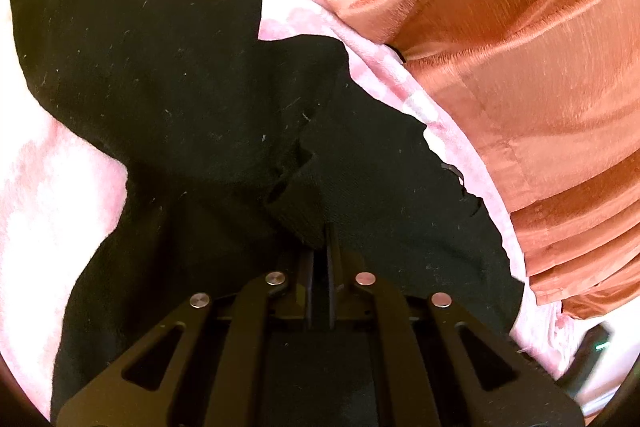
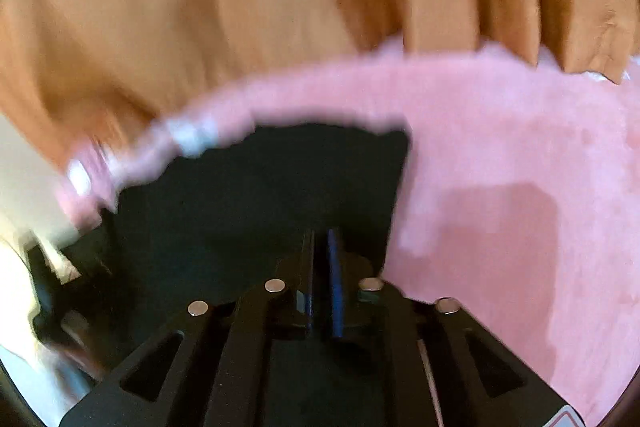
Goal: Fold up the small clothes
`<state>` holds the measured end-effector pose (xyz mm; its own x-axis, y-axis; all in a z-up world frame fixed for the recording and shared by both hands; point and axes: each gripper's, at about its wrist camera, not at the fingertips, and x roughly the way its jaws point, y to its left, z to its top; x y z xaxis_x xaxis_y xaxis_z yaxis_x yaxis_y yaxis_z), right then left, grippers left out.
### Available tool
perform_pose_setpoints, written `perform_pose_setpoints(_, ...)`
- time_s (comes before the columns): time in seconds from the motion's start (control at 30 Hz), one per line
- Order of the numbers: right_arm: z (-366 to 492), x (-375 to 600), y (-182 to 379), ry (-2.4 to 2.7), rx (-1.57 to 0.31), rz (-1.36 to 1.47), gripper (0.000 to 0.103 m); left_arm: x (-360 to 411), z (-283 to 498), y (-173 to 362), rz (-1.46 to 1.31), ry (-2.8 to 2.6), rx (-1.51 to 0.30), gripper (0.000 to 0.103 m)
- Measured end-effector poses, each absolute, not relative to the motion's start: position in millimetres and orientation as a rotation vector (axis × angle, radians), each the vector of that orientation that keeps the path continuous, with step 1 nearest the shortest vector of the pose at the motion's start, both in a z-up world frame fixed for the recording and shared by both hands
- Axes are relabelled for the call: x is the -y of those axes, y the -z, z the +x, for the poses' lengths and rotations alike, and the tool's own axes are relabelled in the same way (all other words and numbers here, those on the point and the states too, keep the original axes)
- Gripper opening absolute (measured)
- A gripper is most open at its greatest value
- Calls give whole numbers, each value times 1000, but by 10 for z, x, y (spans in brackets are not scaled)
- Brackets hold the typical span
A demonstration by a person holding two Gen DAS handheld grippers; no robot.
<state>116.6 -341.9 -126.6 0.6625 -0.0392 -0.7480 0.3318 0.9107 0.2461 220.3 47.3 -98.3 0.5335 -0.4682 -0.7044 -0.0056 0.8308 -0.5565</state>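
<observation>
Pinched in the left hand-held gripper point(image 1: 320, 239), black garment point(image 1: 160, 87) spreads ahead; right hand-held gripper point(image 2: 322, 243) likewise grips it.

Home bedroom: fluffy pink blanket point(image 1: 48, 187), orange curtain point(image 1: 540, 67).

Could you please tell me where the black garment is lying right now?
The black knit garment lies spread on the fluffy pink blanket, filling the left and centre of the left wrist view, beside the orange velvet curtain on its right.
</observation>
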Motion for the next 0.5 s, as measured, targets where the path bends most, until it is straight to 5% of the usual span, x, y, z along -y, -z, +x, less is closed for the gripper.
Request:
perform_pose_setpoints(0.23, 862, 3298, 938, 263, -761, 336, 4, -747, 2189, 719, -603, 214, -875, 6)
perform_pose_setpoints(0.27, 816, 3250, 921, 242, -750, 338, 4, -904, 2189, 613, -615, 166, -826, 17)
perform_pose_setpoints(0.37, 737, 3004, 953, 180, -753, 345, 7, -1482, 2182, 490, -712, 0, -727, 79)
perform_pose_setpoints(0.5, 854, 2749, 1049, 137, -789, 317, 9, -2348, 2313, 717, -853, -198, -717, 82)
